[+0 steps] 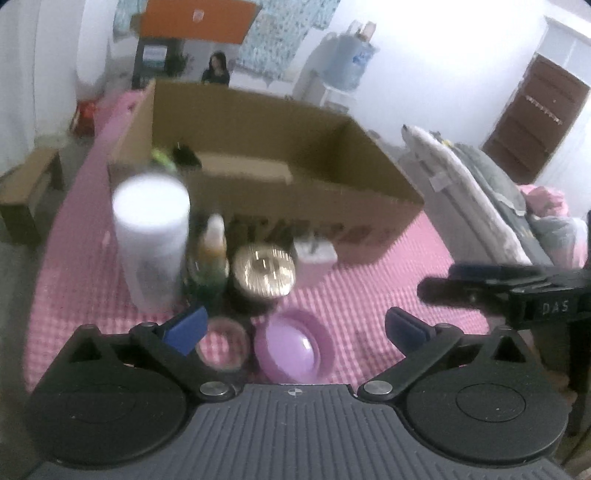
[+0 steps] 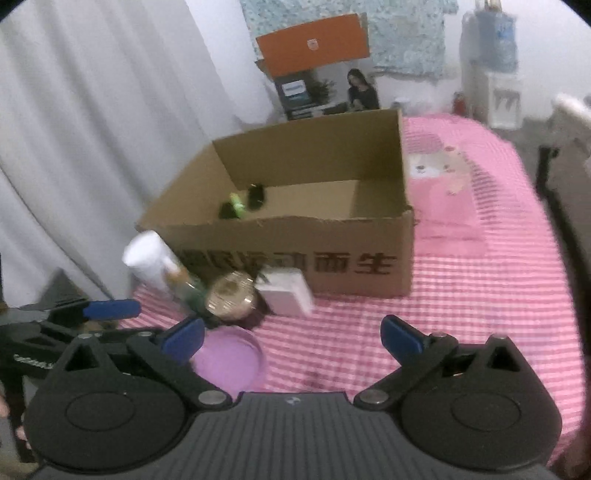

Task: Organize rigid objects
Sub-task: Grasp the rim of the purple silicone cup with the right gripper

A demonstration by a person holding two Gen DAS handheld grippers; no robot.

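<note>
A home bedroom; the work surface is a bed [image 2: 480,295] w/ a pink-and-white checked sheet, cartoon print near its far end; folded blankets [image 1: 480,192] and grey/pink bedding piled beside it; pale curtains [image 2: 92,129] hang along one side; brown wooden door [image 1: 535,118] in the far wall; patterned clothes [image 1: 280,33] hang on the wall; water dispenser [image 2: 495,55] w/ a blue bottle in the corner; a retail appliance box [image 2: 325,92] w/ orange top stands behind an open cardboard box [image 2: 295,240]; toiletry bottles [image 1: 151,240] etc. grouped on the sheet.
</note>
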